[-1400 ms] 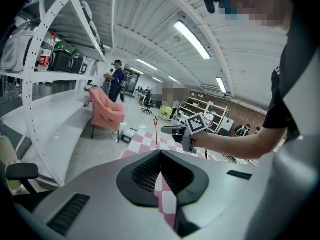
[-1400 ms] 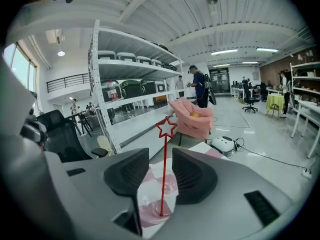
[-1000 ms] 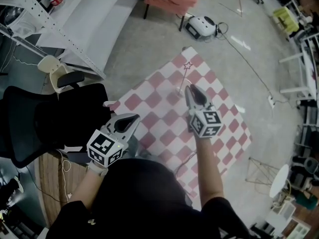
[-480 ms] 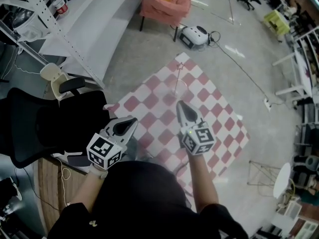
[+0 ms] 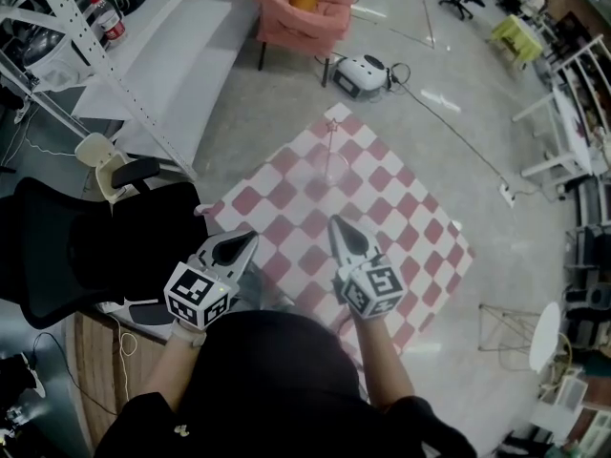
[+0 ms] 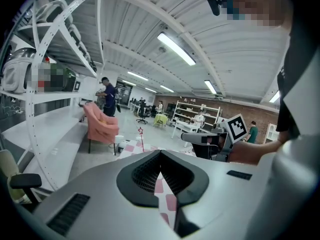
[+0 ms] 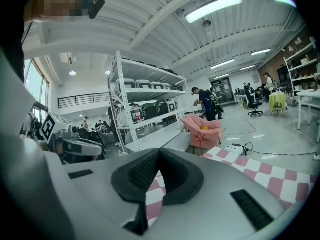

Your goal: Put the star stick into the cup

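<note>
Since the earlier frame the right gripper has drawn back from the star stick toward the person. Its jaws have just been closing and now meet, with nothing between them. The left gripper, held near the body, likewise has its jaws together and empty. We find the star stick standing in the clear cup on the checkered mat, well apart from both grippers. Its long axis runs close to vertical, star end up and lower end inside the cup; we cannot tell whether it leans slightly. We judge the placement done. The remaining hazard is toppling: a tall thin stick in a light cup looks top-heavy, so a tug on the mat or a stray sweep of a gripper could tip both over.
</note>
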`<action>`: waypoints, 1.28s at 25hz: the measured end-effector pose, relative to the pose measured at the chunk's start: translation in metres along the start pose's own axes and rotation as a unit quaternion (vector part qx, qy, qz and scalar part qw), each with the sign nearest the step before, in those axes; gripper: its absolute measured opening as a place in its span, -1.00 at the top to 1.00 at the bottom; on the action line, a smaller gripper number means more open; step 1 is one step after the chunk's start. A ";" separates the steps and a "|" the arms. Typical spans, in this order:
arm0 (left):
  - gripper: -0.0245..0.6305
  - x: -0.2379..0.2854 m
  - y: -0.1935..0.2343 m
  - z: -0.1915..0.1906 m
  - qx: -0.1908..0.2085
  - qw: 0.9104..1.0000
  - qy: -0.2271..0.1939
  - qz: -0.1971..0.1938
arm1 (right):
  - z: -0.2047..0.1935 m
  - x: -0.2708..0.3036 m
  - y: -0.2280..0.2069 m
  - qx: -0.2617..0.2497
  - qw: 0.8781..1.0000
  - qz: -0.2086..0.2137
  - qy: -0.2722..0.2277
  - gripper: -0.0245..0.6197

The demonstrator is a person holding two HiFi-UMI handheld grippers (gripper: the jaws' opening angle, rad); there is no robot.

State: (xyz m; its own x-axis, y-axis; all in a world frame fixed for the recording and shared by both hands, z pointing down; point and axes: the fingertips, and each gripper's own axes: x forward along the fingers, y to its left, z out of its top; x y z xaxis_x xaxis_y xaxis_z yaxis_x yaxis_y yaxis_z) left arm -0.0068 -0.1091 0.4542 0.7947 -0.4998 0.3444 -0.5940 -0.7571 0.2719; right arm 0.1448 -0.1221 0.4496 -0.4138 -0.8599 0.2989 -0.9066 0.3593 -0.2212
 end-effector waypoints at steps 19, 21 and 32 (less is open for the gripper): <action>0.80 0.000 -0.024 0.000 0.009 1.000 -0.010 -0.012 | -0.020 -0.023 0.021 -0.014 1.000 0.010 0.008 0.88; 0.80 0.000 -0.025 0.000 0.009 1.000 -0.010 -0.013 | -0.020 -0.022 0.022 -0.019 1.000 0.011 0.012 0.88; 0.80 0.001 -0.026 0.000 0.012 1.000 -0.006 -0.012 | -0.016 -0.024 0.020 -0.025 1.000 0.009 0.012 0.88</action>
State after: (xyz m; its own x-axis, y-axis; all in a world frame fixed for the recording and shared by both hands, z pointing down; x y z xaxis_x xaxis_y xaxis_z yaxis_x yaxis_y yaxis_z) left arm 0.0092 -0.0903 0.4474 0.8098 -0.4869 0.3274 -0.5723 -0.7785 0.2576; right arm 0.1355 -0.0888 0.4533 -0.4322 -0.8443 0.3167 -0.9014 0.3938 -0.1803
